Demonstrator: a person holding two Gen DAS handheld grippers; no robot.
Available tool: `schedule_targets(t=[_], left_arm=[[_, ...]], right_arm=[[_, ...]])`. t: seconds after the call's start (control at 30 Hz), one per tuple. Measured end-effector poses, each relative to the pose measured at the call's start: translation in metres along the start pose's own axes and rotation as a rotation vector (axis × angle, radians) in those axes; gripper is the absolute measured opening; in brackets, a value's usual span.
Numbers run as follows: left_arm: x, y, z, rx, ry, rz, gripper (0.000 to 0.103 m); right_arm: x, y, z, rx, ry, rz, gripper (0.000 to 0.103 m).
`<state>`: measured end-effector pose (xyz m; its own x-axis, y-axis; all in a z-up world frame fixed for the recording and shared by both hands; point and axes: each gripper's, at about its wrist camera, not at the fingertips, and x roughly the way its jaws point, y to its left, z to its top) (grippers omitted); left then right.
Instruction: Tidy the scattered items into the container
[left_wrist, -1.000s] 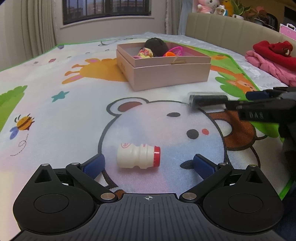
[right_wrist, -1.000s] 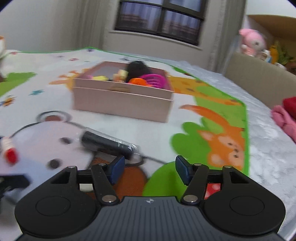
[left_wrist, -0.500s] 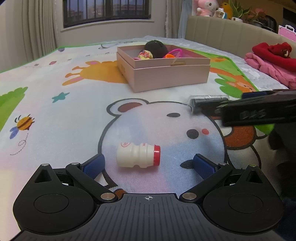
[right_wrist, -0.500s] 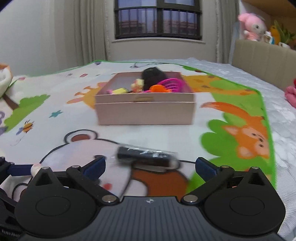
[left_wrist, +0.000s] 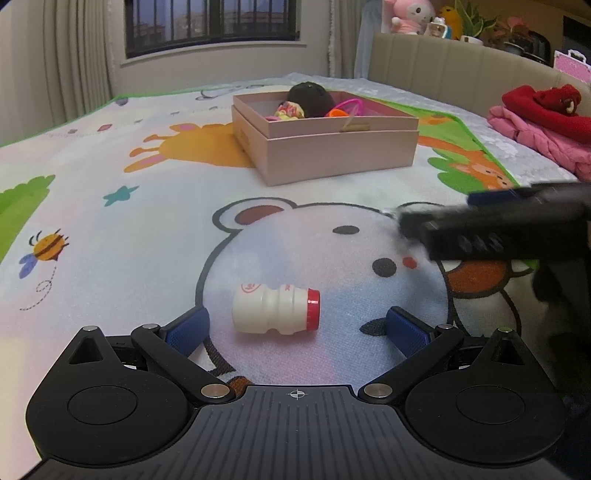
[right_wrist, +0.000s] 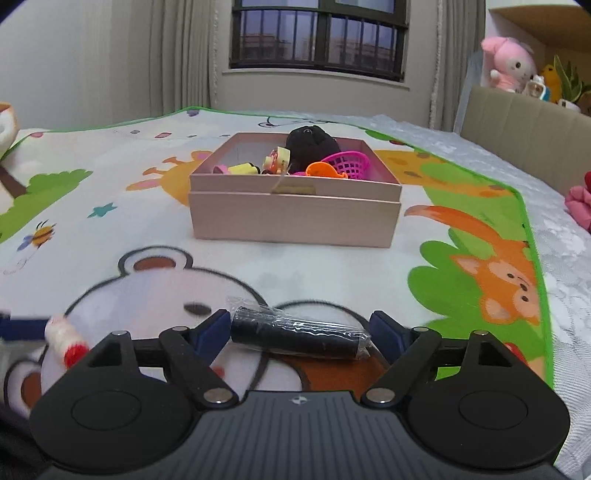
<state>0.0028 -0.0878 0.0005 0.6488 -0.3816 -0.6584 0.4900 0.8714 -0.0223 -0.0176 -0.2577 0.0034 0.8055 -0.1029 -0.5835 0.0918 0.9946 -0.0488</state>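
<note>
A small white drink bottle with a red cap (left_wrist: 275, 314) lies on its side on the play mat. It rests between the spread blue pads of my left gripper (left_wrist: 297, 330), which is open and not touching it. A black roll in clear wrap (right_wrist: 299, 334) lies crosswise between the pads of my right gripper (right_wrist: 299, 328). Its jaws are closing around the roll, with a sliver of room still at the right pad. The pink box (right_wrist: 295, 218) sits straight ahead, holding a black plush, a pink basket and small toys. In the left wrist view the right gripper's fingers (left_wrist: 480, 236) reach in, blurred, from the right.
The cartoon play mat (left_wrist: 110, 229) covers the bed. Folded red and pink clothes (left_wrist: 539, 125) lie at the right edge. A beige headboard (right_wrist: 524, 125) with plush toys stands at the back right, a window and curtains behind. The bottle (right_wrist: 66, 339) shows blurred at the right wrist view's left edge.
My right gripper swung to face the box squarely, opened wide, then narrowed with the black roll now between its pads. The left gripper and bottle stayed put.
</note>
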Motion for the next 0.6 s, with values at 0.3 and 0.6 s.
schedule_targets(t=[0.3, 0.6], left_arm=[[-0.004, 0.01, 0.009, -0.002, -0.014, -0.034, 0.103], [-0.005, 0.011, 0.013, 0.018, -0.013, -0.01, 0.07]], right_arm=[[-0.027, -0.013, -0.02, -0.008, -0.017, 0.011, 0.082], [-0.032, -0.015, -0.026, -0.013, -0.029, 0.025, 0.082]])
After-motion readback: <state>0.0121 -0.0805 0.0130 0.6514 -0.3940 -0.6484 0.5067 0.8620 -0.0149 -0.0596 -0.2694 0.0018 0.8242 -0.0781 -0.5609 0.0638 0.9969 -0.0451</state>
